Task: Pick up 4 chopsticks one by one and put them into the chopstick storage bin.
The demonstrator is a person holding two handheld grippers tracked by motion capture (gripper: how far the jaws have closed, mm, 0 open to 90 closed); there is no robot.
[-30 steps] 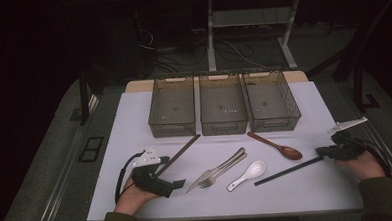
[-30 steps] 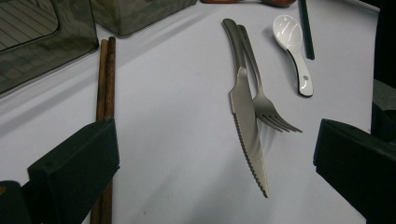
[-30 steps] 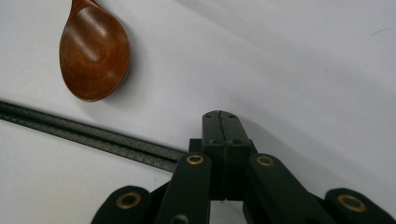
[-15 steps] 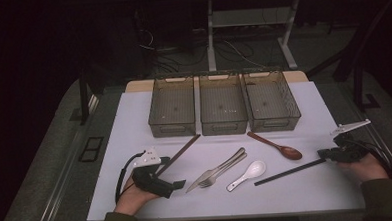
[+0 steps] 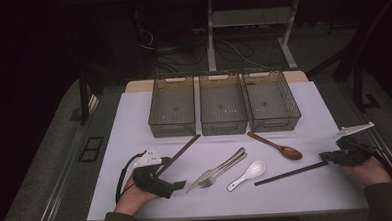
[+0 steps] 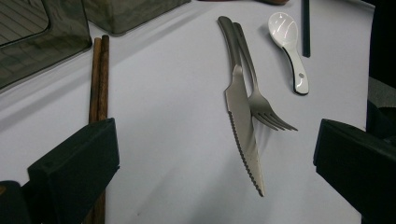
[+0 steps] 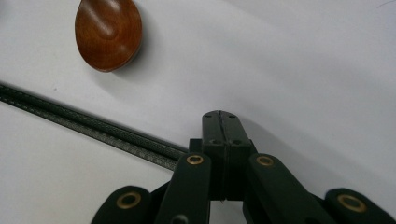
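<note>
Nothing has shifted since the earlier frames; both hands hold place. Three bins (image 5: 223, 109) sit at the far edge of your white table (image 5: 134, 123). Your left gripper (image 6: 215, 154), jaws spread, faces the knife (image 6: 243, 135) and fork (image 6: 261, 105). Your right gripper (image 7: 219, 123), jaws pressed together and empty, rests just beside the black chopsticks (image 7: 88, 126), near the wooden spoon (image 7: 109, 33).

Closed tongs (image 7: 220, 115) beside black chopsticks (image 7: 88, 126) (touching, seemingly).

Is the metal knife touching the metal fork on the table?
Touching. The left gripper view shows the knife lying across the fork, handles pressed together, no gap.
</note>
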